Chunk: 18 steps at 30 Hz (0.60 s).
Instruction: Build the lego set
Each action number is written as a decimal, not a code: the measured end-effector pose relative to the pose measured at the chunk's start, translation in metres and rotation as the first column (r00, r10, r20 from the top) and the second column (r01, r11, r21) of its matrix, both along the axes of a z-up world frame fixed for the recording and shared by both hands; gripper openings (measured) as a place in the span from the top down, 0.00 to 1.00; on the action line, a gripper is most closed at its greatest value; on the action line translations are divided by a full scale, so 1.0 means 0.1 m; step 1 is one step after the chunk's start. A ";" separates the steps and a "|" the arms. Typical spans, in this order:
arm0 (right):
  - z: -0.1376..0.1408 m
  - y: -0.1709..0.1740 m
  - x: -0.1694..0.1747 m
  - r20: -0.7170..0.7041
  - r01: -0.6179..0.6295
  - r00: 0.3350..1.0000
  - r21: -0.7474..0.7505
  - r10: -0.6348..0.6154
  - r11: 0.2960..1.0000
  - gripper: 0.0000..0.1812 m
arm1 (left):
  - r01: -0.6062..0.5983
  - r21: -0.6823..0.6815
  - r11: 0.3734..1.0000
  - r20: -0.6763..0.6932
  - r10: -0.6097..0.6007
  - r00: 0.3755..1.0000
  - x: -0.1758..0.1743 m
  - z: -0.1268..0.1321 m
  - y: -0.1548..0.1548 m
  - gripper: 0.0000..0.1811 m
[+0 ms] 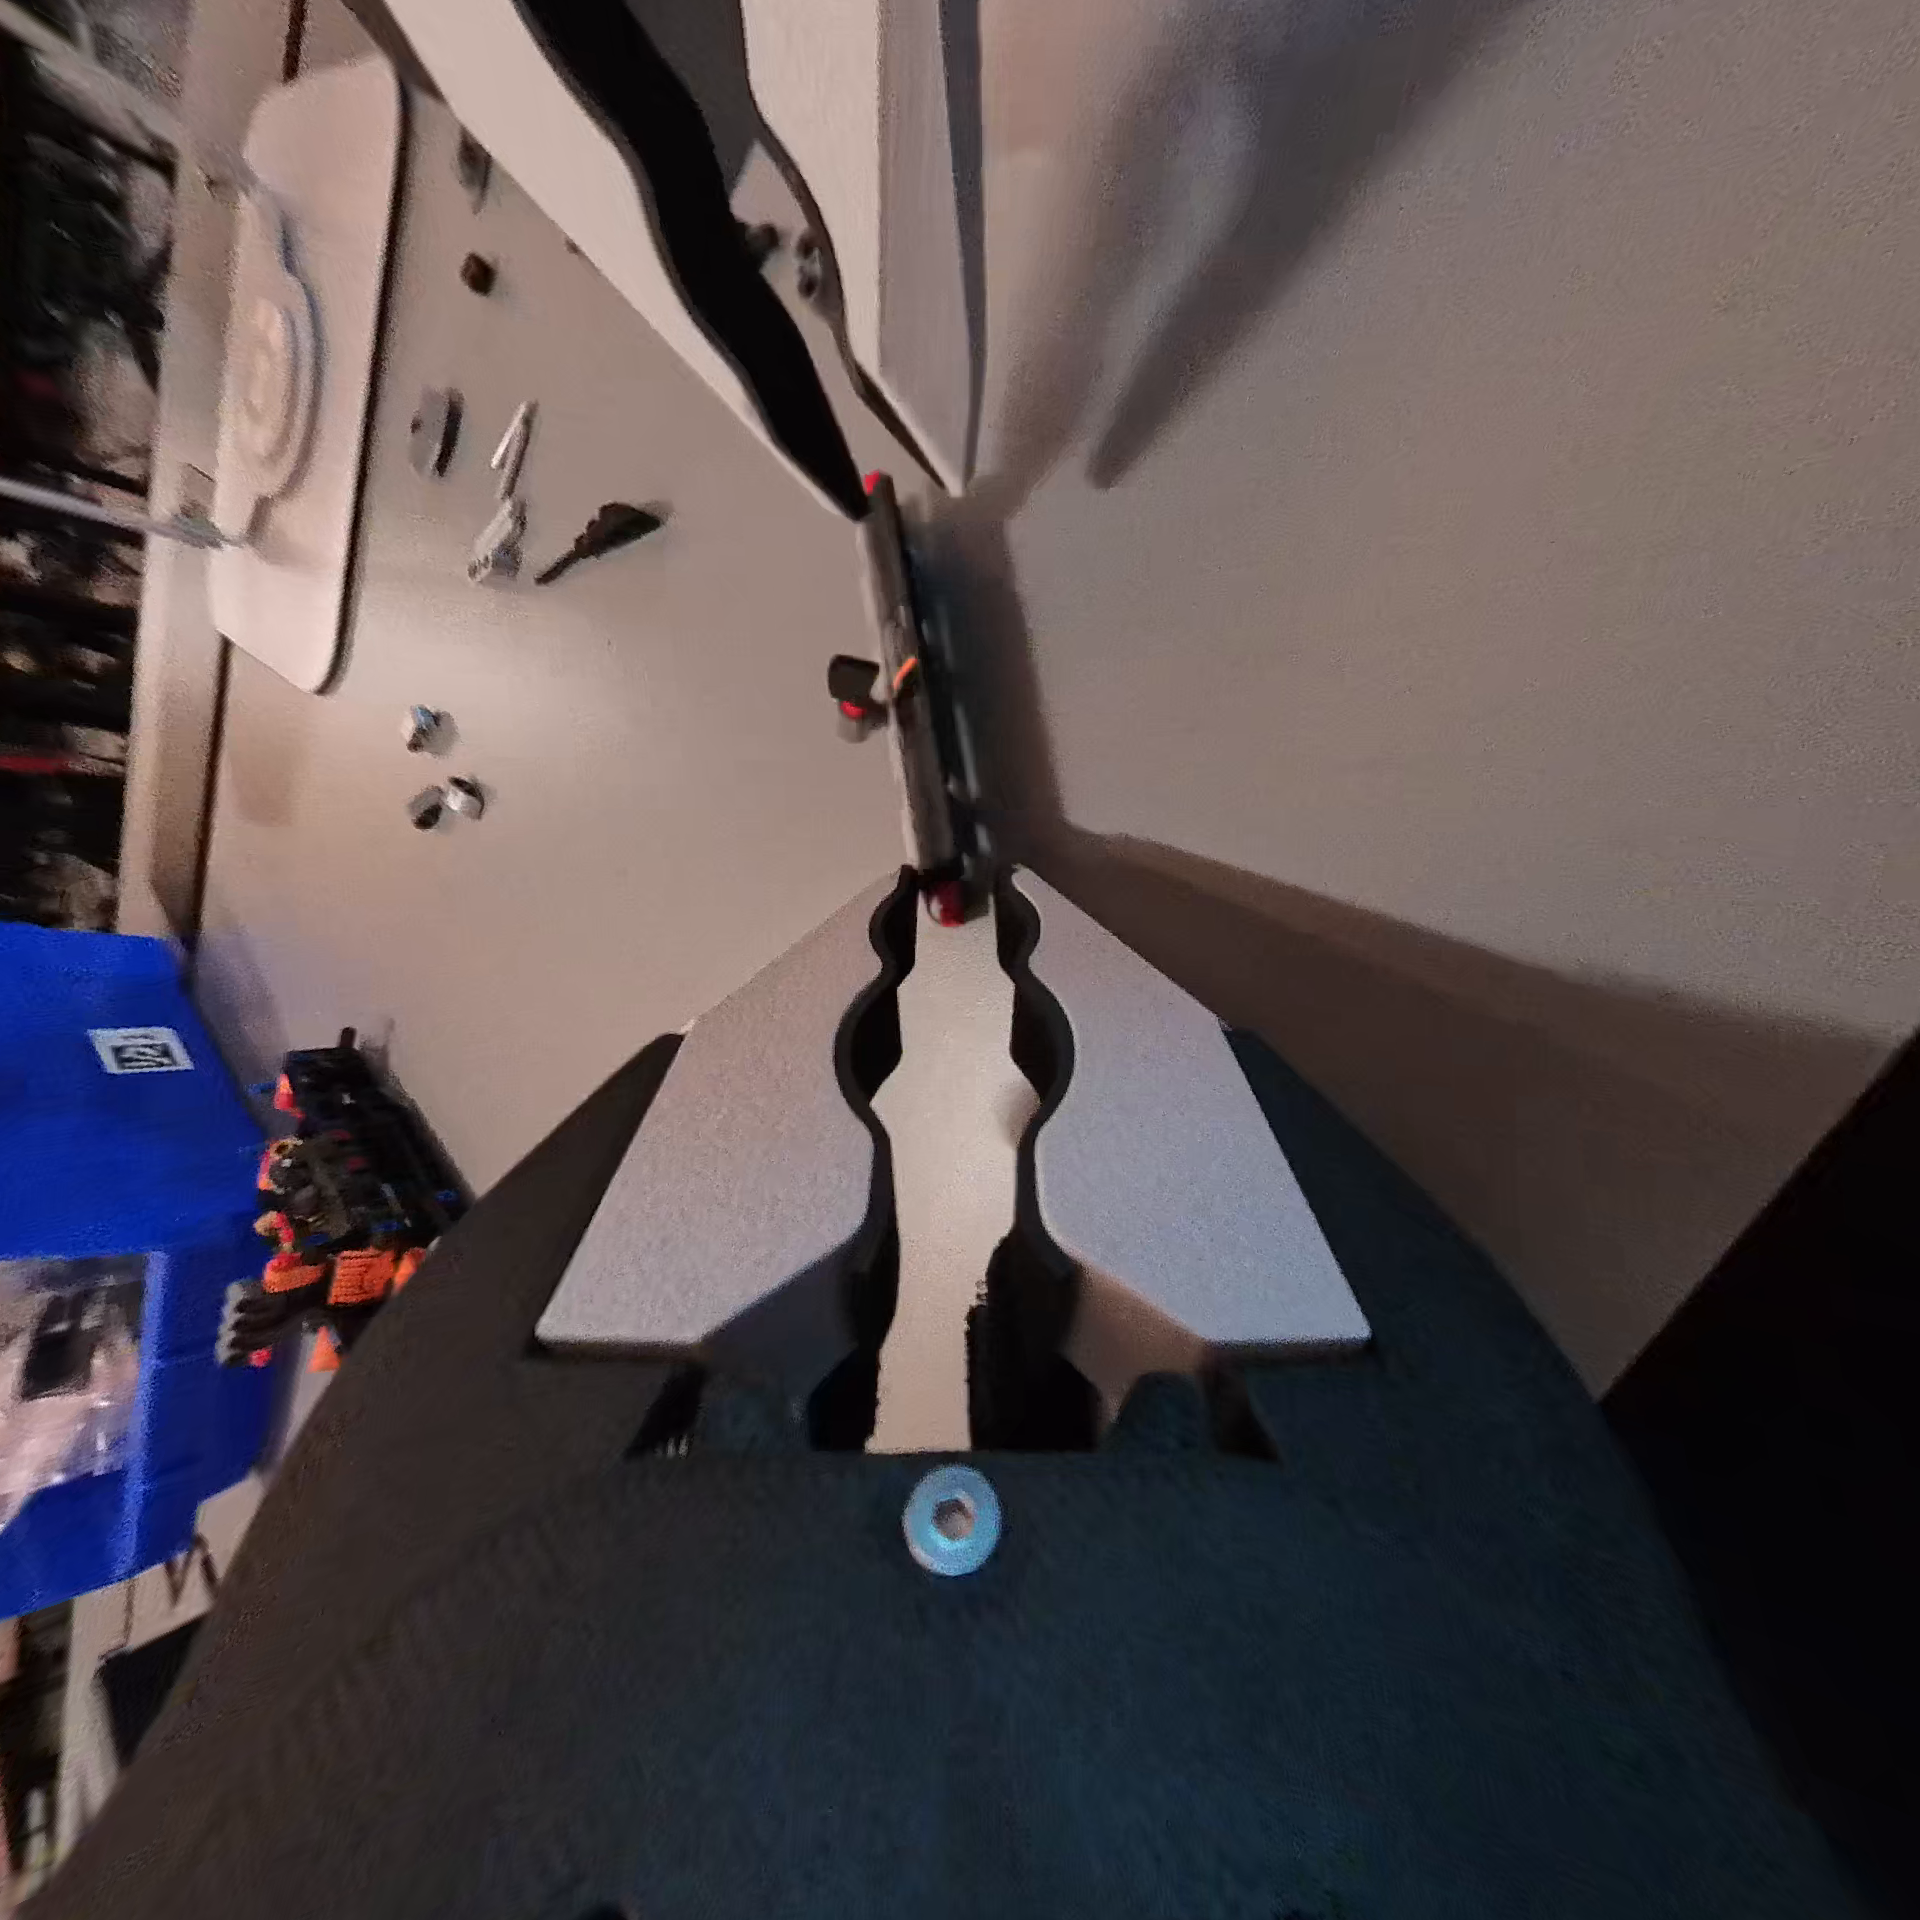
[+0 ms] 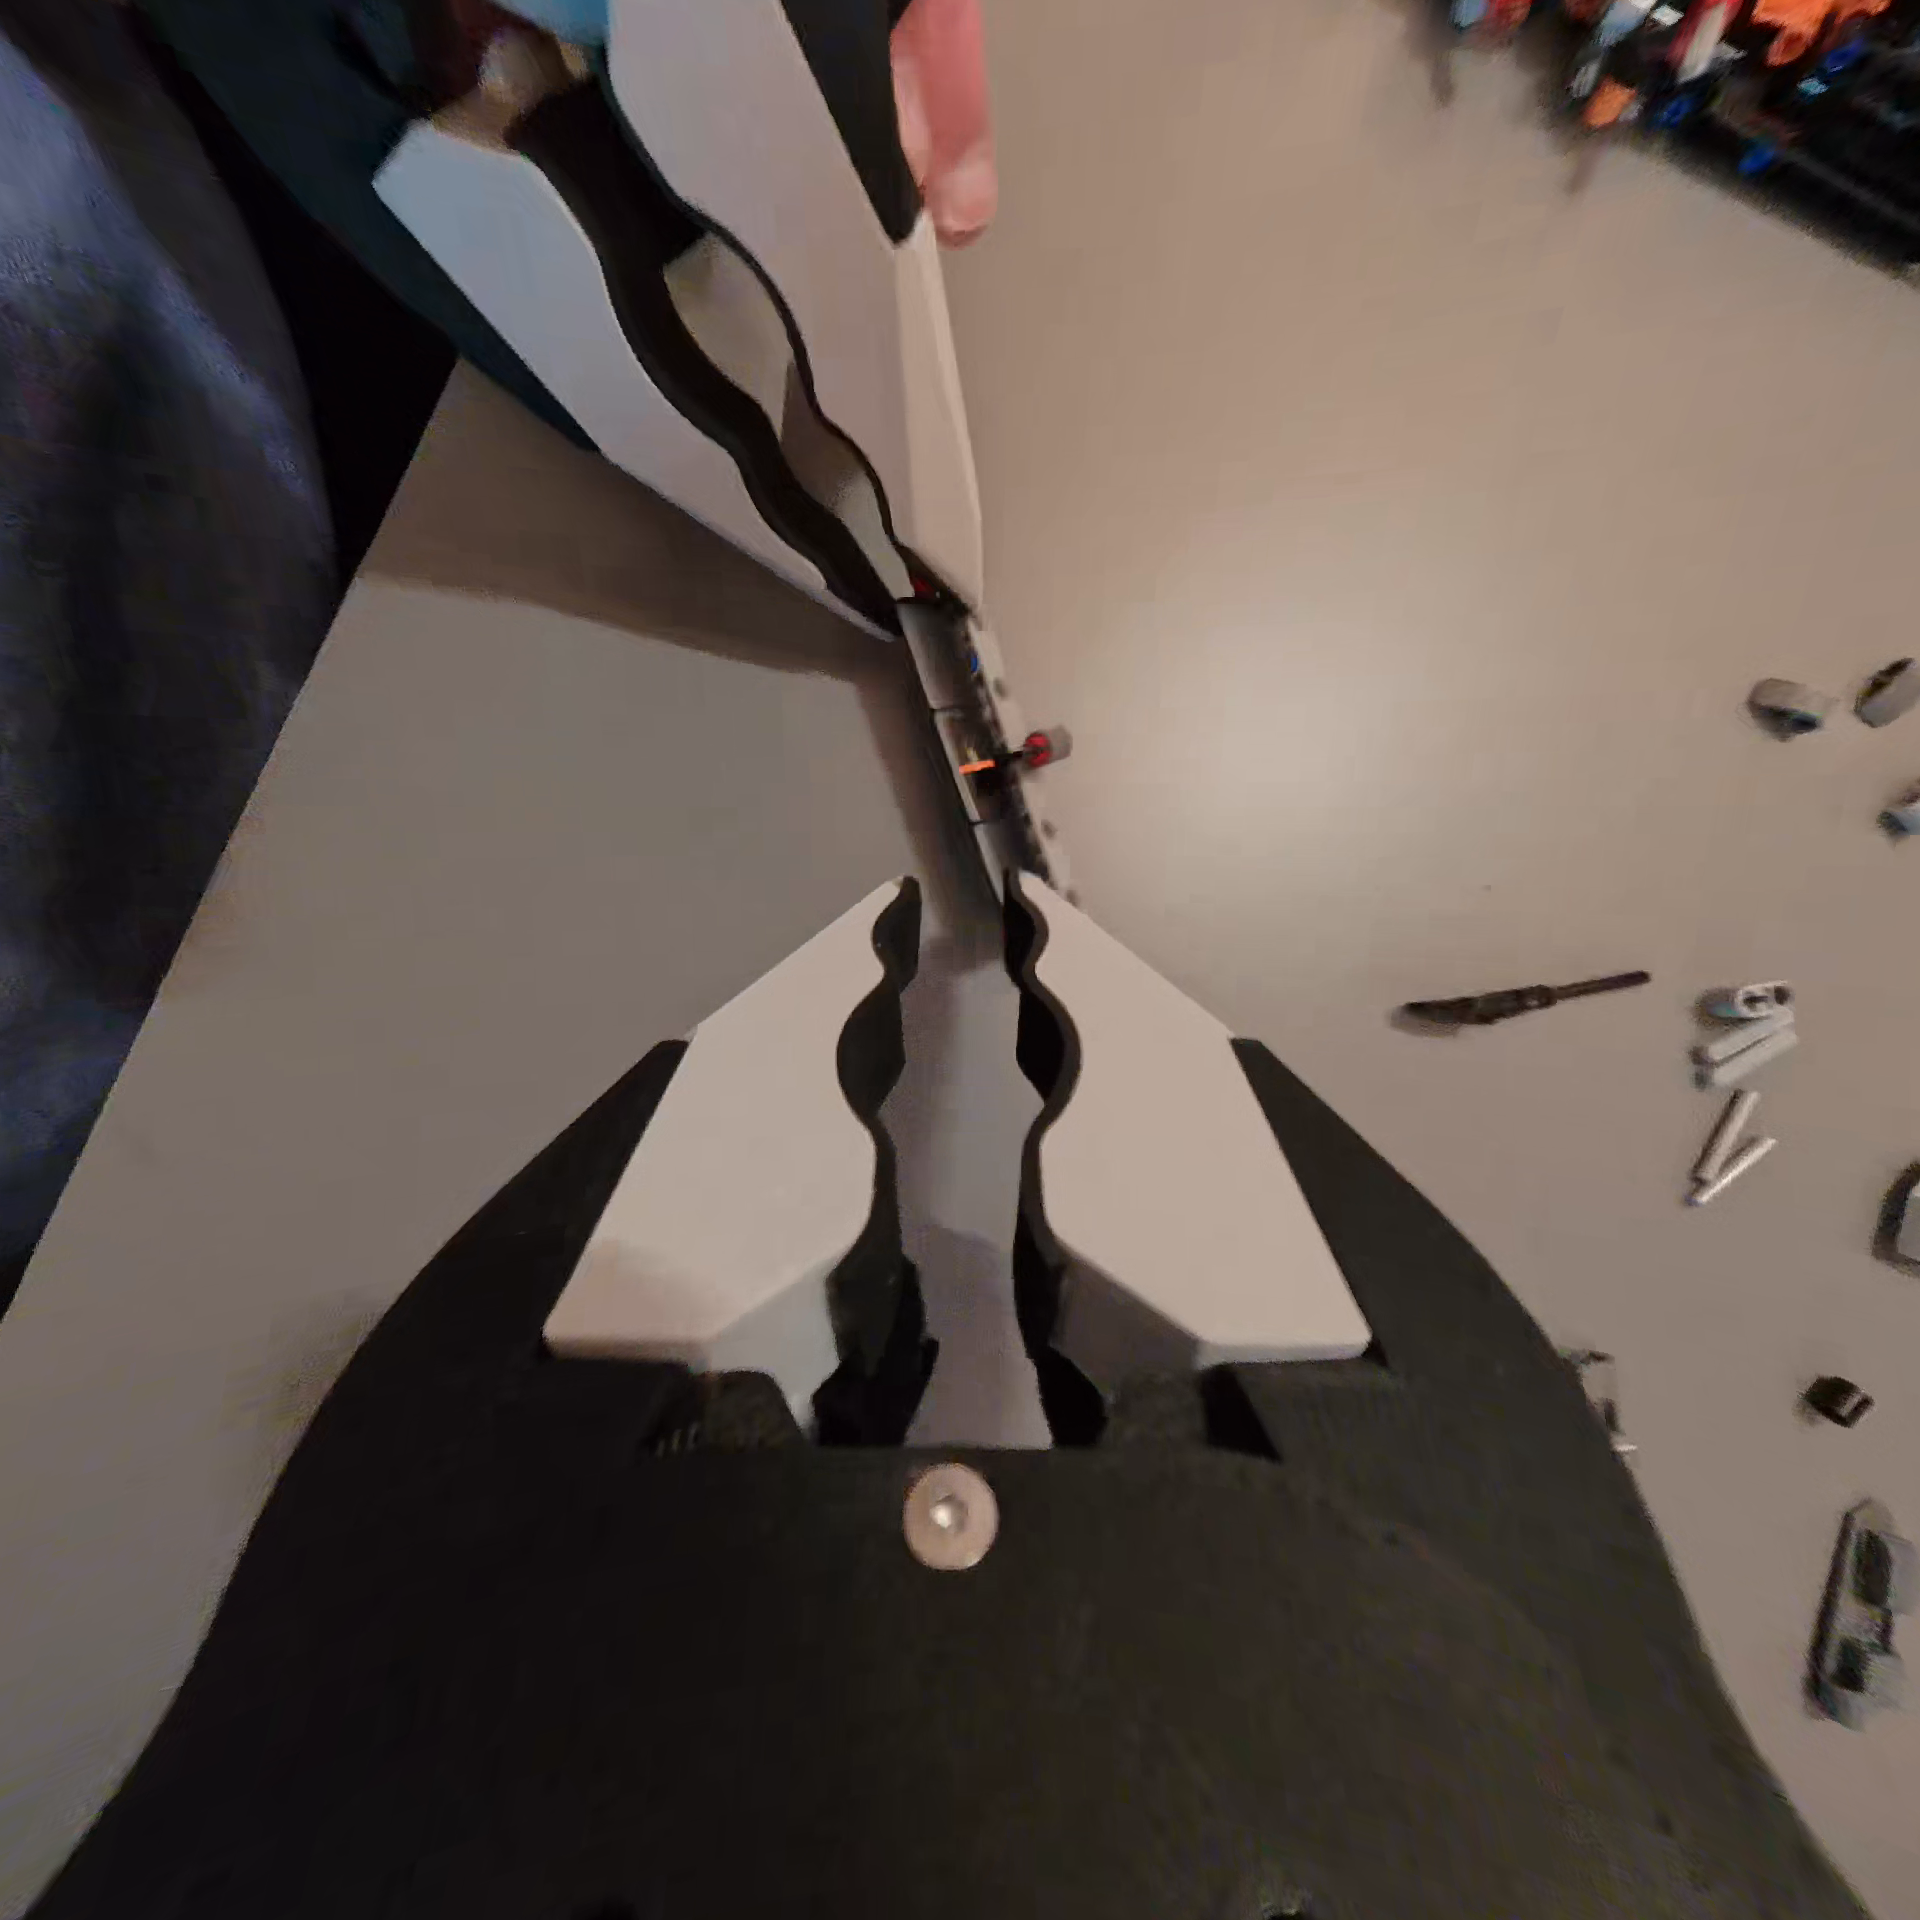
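A long, thin grey Lego beam assembly [image 1: 912, 665] with red and orange pins is held edge-on above the pale table [image 1: 644, 644]. My left gripper [image 1: 958, 888] is shut on its near end, where a red pin shows between the tips. My right gripper [image 1: 883, 497] grips the far end in this view. In the right wrist view the same assembly [image 2: 961, 727] runs from my right gripper [image 2: 961, 885], shut on one end, up to my left gripper [image 2: 927, 603] on the other. A small grey bush on a red pin [image 2: 1049, 744] sticks out sideways.
A blue box [image 1: 104, 1174] and a black-and-orange Lego model [image 1: 332, 1195] stand at the left. Loose grey pieces [image 2: 1745, 1039] and a black axle piece [image 2: 1517, 1004] lie on the table [image 2: 1351, 520]. A pile of coloured parts [image 2: 1714, 73] sits far right. A person's finger [image 2: 951, 156] shows at the top. About 6 cm separates my left fingertips from my right. My left gripper's tips are some 25 cm from the black-and-orange Lego model [image 1: 332, 1195].
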State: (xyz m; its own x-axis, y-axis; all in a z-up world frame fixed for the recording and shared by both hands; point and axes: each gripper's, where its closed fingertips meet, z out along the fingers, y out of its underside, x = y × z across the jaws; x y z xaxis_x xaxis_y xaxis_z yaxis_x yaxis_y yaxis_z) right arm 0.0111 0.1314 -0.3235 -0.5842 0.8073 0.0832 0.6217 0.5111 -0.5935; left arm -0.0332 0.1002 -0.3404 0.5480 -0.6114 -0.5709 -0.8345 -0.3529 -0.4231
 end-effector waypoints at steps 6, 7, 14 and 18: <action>-0.08 -0.11 0.16 0.015 0.019 1.000 -0.022 -0.018 1.000 0.95 | 0.029 0.025 0.999 0.117 -0.031 0.993 0.10 0.06 -0.15 0.83; -0.03 -0.06 0.15 -0.002 0.045 0.999 -0.026 -0.045 0.999 0.94 | 0.014 0.016 1.000 0.151 -0.017 0.988 0.08 0.07 -0.15 0.83; 0.06 0.07 -0.07 -0.057 0.101 0.993 -0.052 -0.104 0.993 0.92 | -0.058 -0.095 0.994 0.362 0.089 0.928 -0.01 0.12 -0.02 0.82; -0.03 -0.09 -0.11 0.003 0.156 0.988 -0.121 -0.157 0.980 0.94 | -0.077 -0.177 0.981 0.387 0.141 0.911 -0.05 0.02 0.04 0.86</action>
